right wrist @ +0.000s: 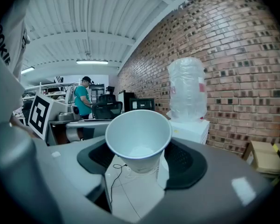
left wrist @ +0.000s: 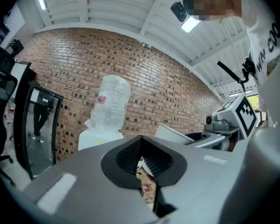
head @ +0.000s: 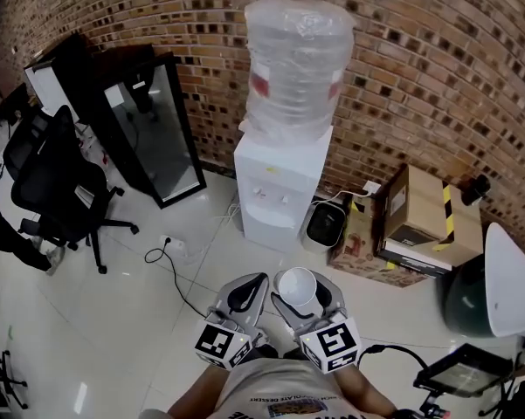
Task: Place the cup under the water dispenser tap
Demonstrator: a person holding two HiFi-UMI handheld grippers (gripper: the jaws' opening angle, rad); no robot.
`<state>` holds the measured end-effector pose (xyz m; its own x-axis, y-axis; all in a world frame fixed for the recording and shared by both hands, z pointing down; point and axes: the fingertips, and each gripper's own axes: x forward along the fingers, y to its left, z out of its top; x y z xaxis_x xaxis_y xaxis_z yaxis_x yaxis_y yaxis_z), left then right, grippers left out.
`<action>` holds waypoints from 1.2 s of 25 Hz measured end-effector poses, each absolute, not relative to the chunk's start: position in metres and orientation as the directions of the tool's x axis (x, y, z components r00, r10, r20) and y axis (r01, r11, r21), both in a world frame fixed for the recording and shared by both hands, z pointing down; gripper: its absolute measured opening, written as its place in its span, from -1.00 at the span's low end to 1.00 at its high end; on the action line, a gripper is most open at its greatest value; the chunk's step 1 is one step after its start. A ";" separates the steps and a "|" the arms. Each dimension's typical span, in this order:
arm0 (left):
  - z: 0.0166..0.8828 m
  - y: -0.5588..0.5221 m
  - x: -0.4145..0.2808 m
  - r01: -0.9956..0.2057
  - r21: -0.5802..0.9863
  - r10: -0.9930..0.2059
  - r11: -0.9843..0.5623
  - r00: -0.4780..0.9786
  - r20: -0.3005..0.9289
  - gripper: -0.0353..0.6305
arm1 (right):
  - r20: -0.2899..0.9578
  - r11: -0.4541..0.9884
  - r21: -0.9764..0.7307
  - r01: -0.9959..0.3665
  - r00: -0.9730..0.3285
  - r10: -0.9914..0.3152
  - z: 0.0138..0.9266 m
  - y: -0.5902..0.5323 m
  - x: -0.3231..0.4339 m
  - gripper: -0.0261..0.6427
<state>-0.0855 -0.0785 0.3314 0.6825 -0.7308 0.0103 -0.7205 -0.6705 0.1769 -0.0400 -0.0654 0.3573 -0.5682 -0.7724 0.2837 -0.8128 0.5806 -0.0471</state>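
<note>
Right gripper (right wrist: 140,161) fingers (right wrist: 188,164) clamped on white cup (right wrist: 139,134), upright, mouth up. Left gripper (left wrist: 140,146) fingers (left wrist: 128,155) together, empty. Both side by side near torso, aimed at water dispenser (head: 278,186). Cup well apart from tap (head: 271,195). Open floor (head: 236,256) between. Bin (head: 325,223) beside dispenser's right, boxes (head: 419,221) beyond. Office chair (head: 57,182) far left.

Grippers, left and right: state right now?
Left gripper: closed, holding nothing.
Right gripper: closed on the cup, which sits upright between its jaws.
</note>
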 end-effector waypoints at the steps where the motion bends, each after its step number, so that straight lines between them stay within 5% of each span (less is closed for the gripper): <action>1: 0.332 -0.082 -0.086 -0.718 0.177 -0.728 -0.673 0.685 0.010 -0.92 | 0.285 0.577 -0.044 -0.816 -0.564 -0.775 0.357 -0.069 -0.041 0.08; 30: 0.414 -0.193 -0.065 -0.763 0.185 -0.763 -0.619 0.641 0.088 -0.92 | 0.349 0.573 -0.051 -0.818 -0.552 -0.757 0.445 -0.202 -0.016 0.08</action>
